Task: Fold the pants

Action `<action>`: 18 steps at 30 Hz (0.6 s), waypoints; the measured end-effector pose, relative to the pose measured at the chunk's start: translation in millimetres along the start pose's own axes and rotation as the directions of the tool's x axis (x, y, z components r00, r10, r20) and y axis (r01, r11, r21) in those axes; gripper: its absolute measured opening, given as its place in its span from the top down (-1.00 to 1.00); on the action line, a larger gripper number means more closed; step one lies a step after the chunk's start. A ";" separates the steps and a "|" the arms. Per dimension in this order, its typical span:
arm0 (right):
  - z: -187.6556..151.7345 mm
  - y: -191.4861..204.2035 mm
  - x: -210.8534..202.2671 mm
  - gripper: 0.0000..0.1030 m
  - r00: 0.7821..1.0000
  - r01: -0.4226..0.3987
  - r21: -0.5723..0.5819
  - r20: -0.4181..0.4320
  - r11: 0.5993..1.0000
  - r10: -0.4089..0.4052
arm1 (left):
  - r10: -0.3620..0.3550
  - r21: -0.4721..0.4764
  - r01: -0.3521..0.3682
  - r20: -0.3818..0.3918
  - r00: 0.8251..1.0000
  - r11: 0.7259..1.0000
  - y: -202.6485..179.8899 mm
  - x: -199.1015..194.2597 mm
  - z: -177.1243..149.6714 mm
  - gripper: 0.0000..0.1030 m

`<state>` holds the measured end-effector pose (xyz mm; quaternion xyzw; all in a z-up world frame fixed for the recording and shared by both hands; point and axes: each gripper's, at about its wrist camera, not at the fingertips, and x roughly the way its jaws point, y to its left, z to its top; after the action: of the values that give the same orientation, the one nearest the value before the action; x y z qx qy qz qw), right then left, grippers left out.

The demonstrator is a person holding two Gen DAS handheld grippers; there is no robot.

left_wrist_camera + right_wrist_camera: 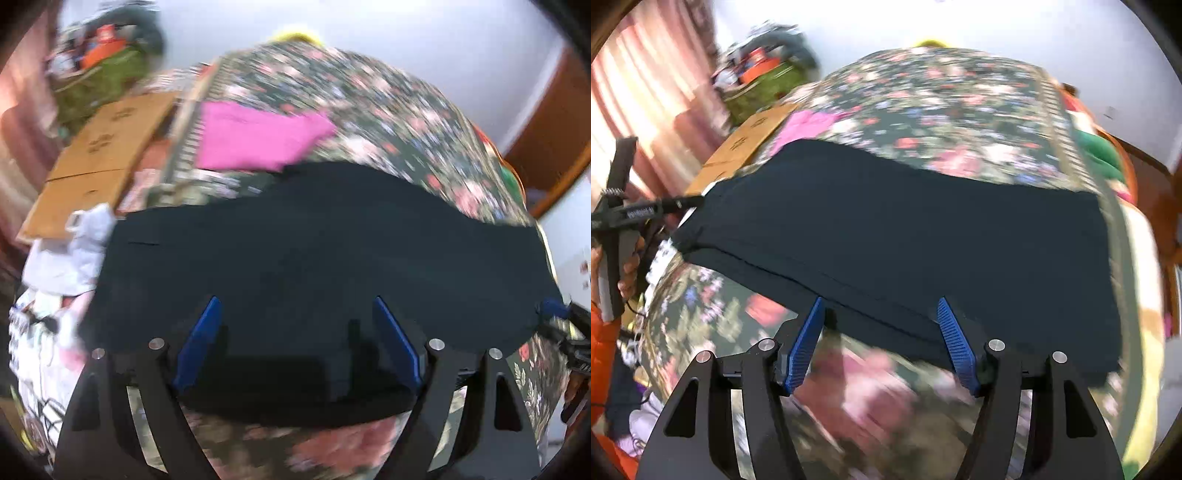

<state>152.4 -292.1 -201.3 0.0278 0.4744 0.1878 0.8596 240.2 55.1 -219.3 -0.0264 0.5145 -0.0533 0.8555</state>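
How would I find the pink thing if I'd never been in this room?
Look at the big flowery bedspread covering the bed. On it lie long dark pants, and just beyond them, toward the cardboard box side, sits the folded pink cloth. It is the only plain bright pink piece there.

Your left gripper (297, 314) spread wide, blue pads (199, 343) apart, over near edge of dark pants (314, 240). Nothing between pads but cloth below; contact unclear. Pants lie flat across floral bedspread (369, 107), long side left to right. Pink folded cloth (255, 136) just beyond pants, touching far edge. White garment (74, 247) at pants' left end. Cardboard sheet (99, 147) further left. Your right gripper (554, 310) at pants' right end, blurred.
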 end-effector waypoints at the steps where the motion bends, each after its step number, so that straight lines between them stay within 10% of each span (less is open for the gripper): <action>1: -3.4 -6.2 -4.6 -0.21 1.000 0.011 0.025 0.010 1.000 -0.011 | -0.014 0.025 0.015 -0.025 1.000 1.000 -12.2 10.0 0.6 -0.63; 7: -29.6 -58.0 -36.8 -0.44 0.989 0.080 0.260 0.097 0.962 -0.108 | -0.020 0.124 0.028 -0.066 0.998 0.992 -70.8 37.5 5.4 -0.71; 18: -40.5 -101.6 -27.2 -0.44 0.988 -0.039 0.492 0.152 0.870 -0.041 | -0.108 0.269 0.134 -0.108 0.988 0.954 -145.0 50.1 8.0 -0.83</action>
<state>136.1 -401.2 -224.6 0.2610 0.4374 0.0572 0.8587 261.3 -94.9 -245.0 0.0637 0.5383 -0.1775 0.8214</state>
